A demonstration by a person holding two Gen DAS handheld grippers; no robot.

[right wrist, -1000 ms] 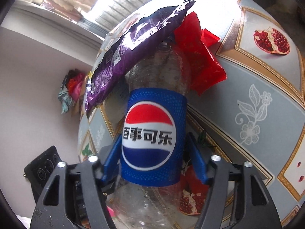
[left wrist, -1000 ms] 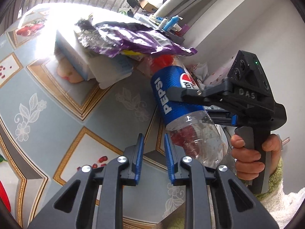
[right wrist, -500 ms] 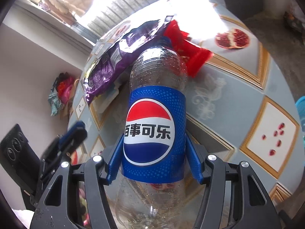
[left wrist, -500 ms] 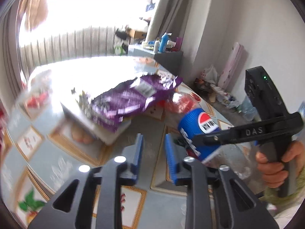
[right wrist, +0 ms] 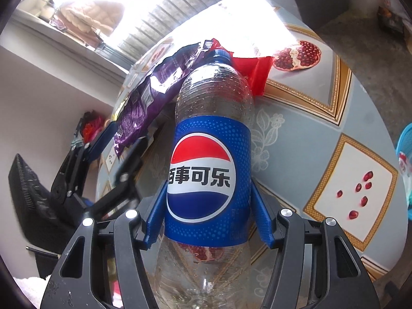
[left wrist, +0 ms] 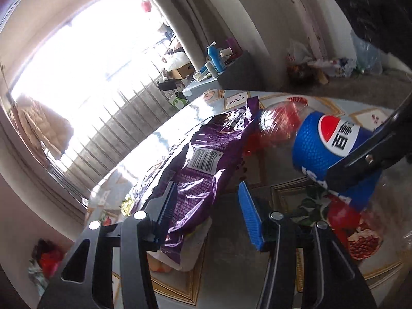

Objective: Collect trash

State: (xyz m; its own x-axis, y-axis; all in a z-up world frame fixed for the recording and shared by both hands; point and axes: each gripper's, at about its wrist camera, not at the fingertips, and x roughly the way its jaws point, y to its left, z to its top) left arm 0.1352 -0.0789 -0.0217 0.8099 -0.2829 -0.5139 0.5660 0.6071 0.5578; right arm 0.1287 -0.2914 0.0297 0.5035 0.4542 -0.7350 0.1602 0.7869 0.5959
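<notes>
Held the Pepsi bottle point(right wrist: 208, 170) tight in right gripper point(right wrist: 208, 219), mid-frame; left gripper point(left wrist: 208, 206) wide open, empty, lined up toward purple wrapper point(left wrist: 206, 164); probably needed closing next.

The left gripper point(left wrist: 208, 206) is seen with its jaws spread apart, the purple snack bag point(left wrist: 200, 159) lying between them. To the right, the Pepsi bottle point(left wrist: 332, 149) is clamped by the right gripper point(left wrist: 365, 159) above the patterned table point(left wrist: 283, 193).
</notes>
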